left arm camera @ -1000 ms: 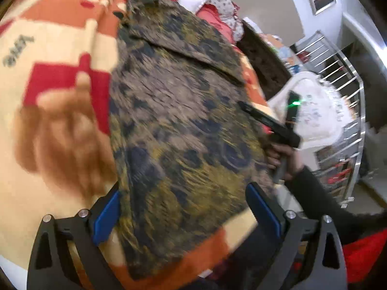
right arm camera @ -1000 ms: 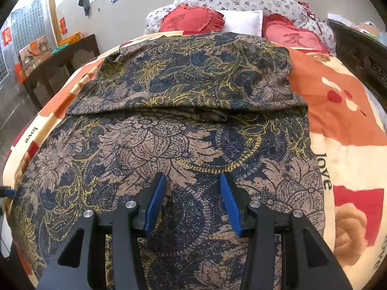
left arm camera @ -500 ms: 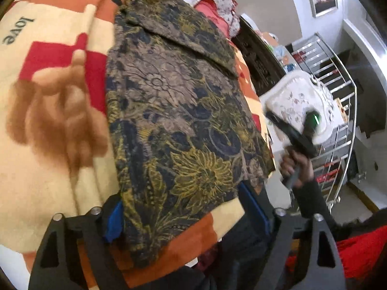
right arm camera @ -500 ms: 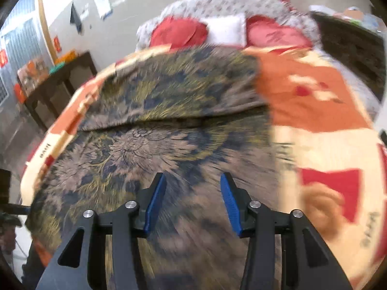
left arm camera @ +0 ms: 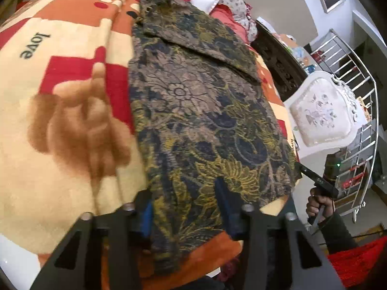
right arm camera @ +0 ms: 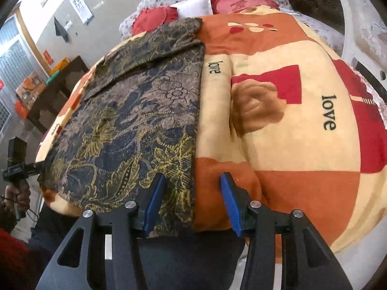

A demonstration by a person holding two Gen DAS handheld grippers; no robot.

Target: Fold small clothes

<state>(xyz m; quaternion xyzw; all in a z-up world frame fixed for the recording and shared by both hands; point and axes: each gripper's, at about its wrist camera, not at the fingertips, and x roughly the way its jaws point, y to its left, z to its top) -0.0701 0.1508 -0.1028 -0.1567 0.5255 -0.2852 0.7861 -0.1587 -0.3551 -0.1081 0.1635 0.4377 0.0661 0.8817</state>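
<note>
A dark floral garment in navy, brown and gold (left arm camera: 200,111) lies flat on the bed blanket, its far end folded over; it also shows in the right wrist view (right arm camera: 135,120). My left gripper (left arm camera: 185,205) is open over the garment's near left corner, its jaws straddling the cloth edge. My right gripper (right arm camera: 191,201) is open at the garment's near right corner, its left finger over the cloth and its right finger over the blanket. Each gripper shows small in the other's view at the garment's opposite corner.
The bed carries an orange, cream and red "love" blanket (right arm camera: 278,120). Red heart pillows (right arm camera: 154,15) lie at the head. A white chair (left arm camera: 324,113), a metal railing (left arm camera: 362,111) and a dark table (right arm camera: 50,91) stand around the bed.
Both grippers have moved apart toward the garment's near corners. The left gripper's jaws have narrowed; the right view has swung right from the garment's middle to its edge.
</note>
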